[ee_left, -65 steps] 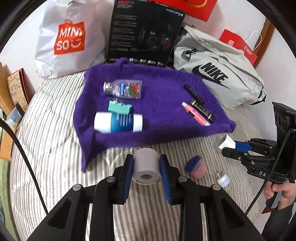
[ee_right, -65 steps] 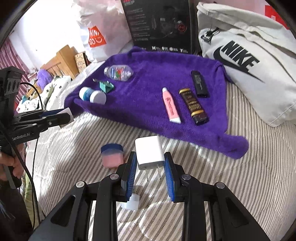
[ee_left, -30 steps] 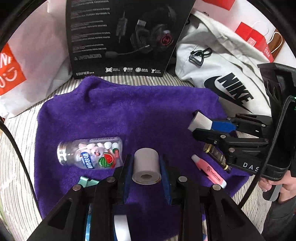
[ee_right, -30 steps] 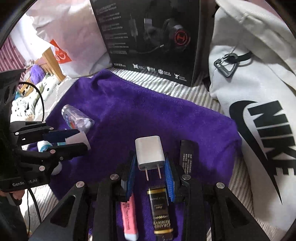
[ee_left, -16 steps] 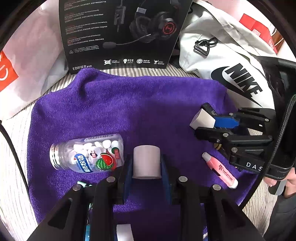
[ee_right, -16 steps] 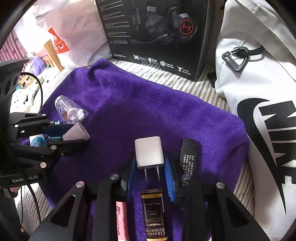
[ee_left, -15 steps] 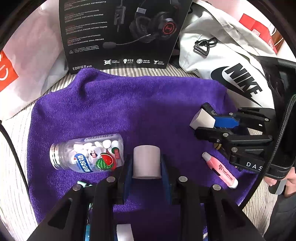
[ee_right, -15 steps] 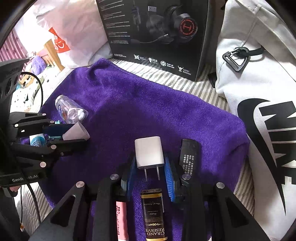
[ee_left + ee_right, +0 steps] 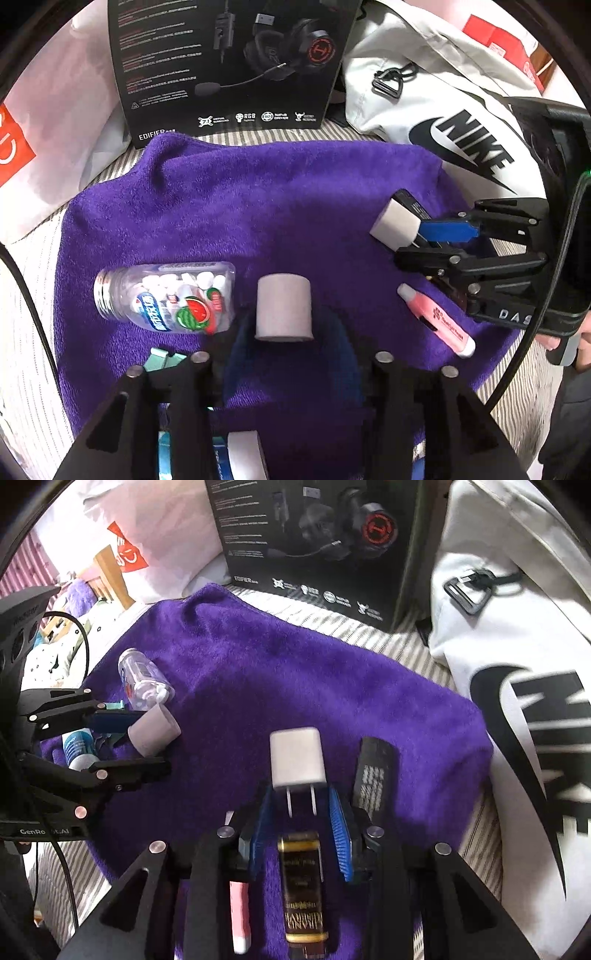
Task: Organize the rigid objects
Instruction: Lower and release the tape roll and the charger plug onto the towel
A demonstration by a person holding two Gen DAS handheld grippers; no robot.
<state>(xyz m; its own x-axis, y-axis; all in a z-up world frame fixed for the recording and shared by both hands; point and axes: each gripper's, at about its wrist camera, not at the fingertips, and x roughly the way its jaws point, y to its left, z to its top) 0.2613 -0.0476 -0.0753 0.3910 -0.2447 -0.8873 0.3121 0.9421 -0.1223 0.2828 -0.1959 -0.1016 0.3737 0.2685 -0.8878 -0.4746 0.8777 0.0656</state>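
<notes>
A grey tape roll stands on the purple towel, just right of a candy bottle. My left gripper is open, its blue pads spread clear of the roll. A white charger lies on the towel with its prongs toward the camera, left of a black stick. Behind it my right gripper is open, above a dark gold-lettered tube and a pink tube. A blue-and-white jar and a teal clip lie under the left gripper.
A black headset box stands at the towel's far edge. A white Nike bag lies to the right and a white shopping bag to the left. Striped bedding surrounds the towel. A hand holds the right gripper.
Both grippers carried their objects from the bedding onto the towel and lowered them. In the last half second both opened, leaving the roll and the charger on the towel.
</notes>
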